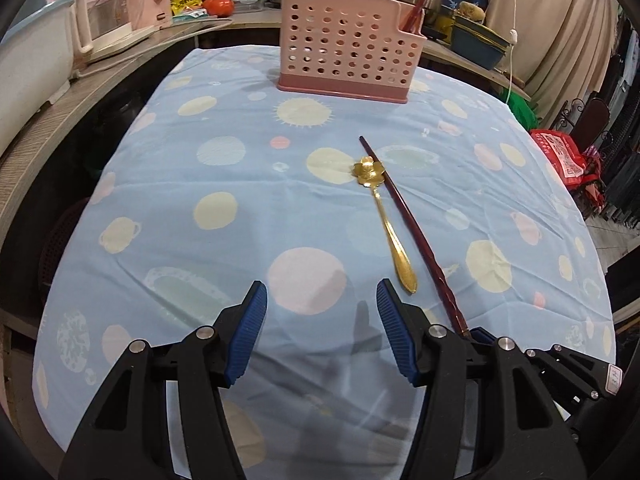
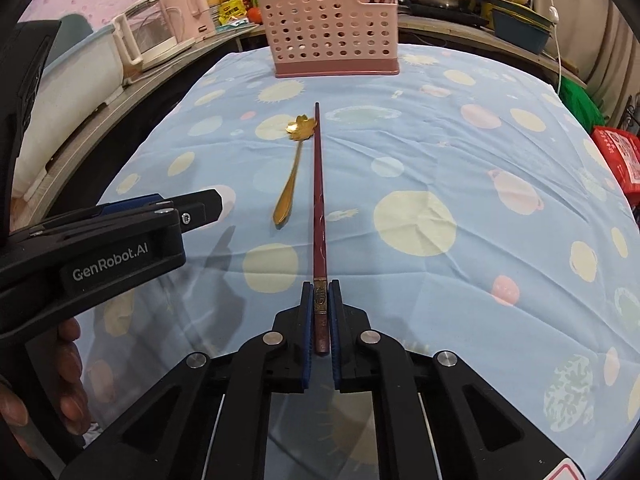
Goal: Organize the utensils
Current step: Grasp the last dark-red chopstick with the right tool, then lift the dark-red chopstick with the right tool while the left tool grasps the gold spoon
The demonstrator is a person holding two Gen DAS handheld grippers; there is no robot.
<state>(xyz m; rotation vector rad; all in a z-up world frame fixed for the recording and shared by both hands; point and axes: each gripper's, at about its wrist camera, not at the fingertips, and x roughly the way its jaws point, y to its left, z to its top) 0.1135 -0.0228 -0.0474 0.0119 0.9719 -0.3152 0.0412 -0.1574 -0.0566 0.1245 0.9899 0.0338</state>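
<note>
Dark-red chopstick (image 2: pixel 319 216) pinched by right tool (image 2: pixel 320 292) (left tool (image 1: pixel 322 300) spread) mid-tablecloth (image 2: pixel 440 152).

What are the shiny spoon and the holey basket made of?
Spoon: probably metal with a polished gold finish; it glints and reflects light. Basket: likely matte pink plastic; its thin moulded walls have even round holes.
</note>
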